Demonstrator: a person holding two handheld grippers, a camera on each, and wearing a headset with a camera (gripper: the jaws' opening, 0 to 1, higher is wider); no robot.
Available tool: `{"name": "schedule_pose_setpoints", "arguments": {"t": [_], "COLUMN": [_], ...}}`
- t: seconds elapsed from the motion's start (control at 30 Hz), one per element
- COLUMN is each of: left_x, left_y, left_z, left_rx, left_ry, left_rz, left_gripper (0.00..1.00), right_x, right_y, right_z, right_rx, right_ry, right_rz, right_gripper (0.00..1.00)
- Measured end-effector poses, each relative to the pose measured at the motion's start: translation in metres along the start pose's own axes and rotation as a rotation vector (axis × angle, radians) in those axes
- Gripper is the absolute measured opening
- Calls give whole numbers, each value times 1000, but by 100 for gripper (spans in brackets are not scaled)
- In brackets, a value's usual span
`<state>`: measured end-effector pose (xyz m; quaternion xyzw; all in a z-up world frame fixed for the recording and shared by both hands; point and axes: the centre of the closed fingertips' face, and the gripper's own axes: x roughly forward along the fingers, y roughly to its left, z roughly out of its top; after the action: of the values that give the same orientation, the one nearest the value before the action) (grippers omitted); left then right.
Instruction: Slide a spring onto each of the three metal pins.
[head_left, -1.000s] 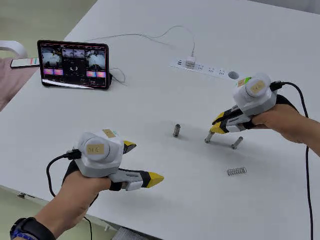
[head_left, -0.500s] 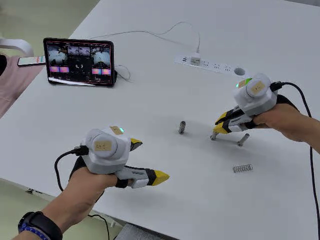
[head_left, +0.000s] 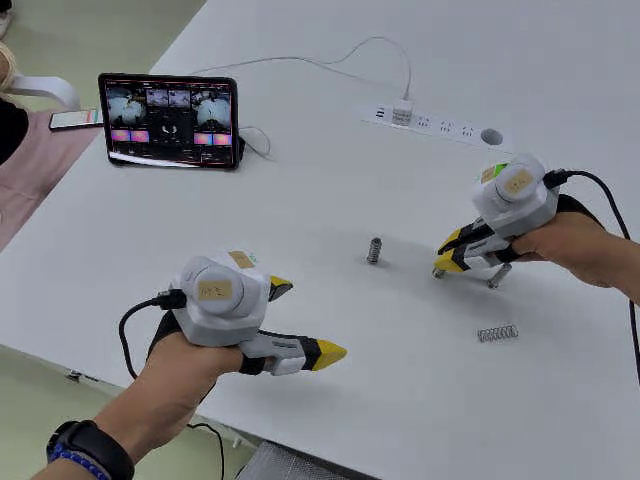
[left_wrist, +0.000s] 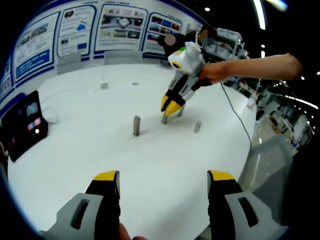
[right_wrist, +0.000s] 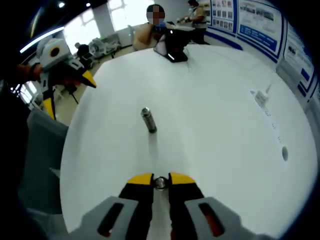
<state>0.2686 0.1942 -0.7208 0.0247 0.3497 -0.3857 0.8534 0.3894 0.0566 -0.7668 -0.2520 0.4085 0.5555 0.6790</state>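
Three short metal pins stand on the white table. The left pin (head_left: 374, 250) (right_wrist: 148, 120) wears a spring. My right gripper (head_left: 444, 256) (right_wrist: 160, 181) is at the top of the middle pin (head_left: 438, 272) (left_wrist: 164, 119), its jaws shut on a small grey coil seen end-on, which looks like a spring (right_wrist: 160, 183). The right pin (head_left: 497, 275) (left_wrist: 197, 127) is bare. A loose spring (head_left: 497, 333) lies flat nearer me. My left gripper (head_left: 306, 320) (left_wrist: 163, 181) hovers open near the front left, with nothing between its jaws.
A tablet (head_left: 170, 120) stands at the back left with a phone (head_left: 75, 118) beside it. A white power strip (head_left: 440, 125) and its cable lie at the back. The table's front edge (head_left: 120, 385) runs just beneath my left hand.
The head camera has shifted. My right gripper has settled slightly lower over the middle pin. The left gripper has kept its place.
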Motion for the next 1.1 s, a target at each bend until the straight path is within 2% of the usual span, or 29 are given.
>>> {"name": "schedule_pose_setpoints", "arguments": {"t": [0.47, 0.67, 0.83, 1.1], "left_x": [1, 1, 1, 1], "left_y": [1, -1, -2, -4], "left_z": [4, 4, 4, 5], "left_rx": [7, 8, 8, 10], "left_ry": [0, -1, -4, -7], "left_rz": [2, -1, -2, -7], "left_gripper": [72, 73, 73, 73], "right_x": [6, 3, -2, -10], "right_y": [1, 0, -1, 0], "right_z": [-6, -9, -11, -9], "right_rx": [-7, 3, 24, 58], "right_ry": [4, 13, 11, -19], "right_rz": [1, -11, -27, -39], "right_gripper": [14, 27, 44, 48]}}
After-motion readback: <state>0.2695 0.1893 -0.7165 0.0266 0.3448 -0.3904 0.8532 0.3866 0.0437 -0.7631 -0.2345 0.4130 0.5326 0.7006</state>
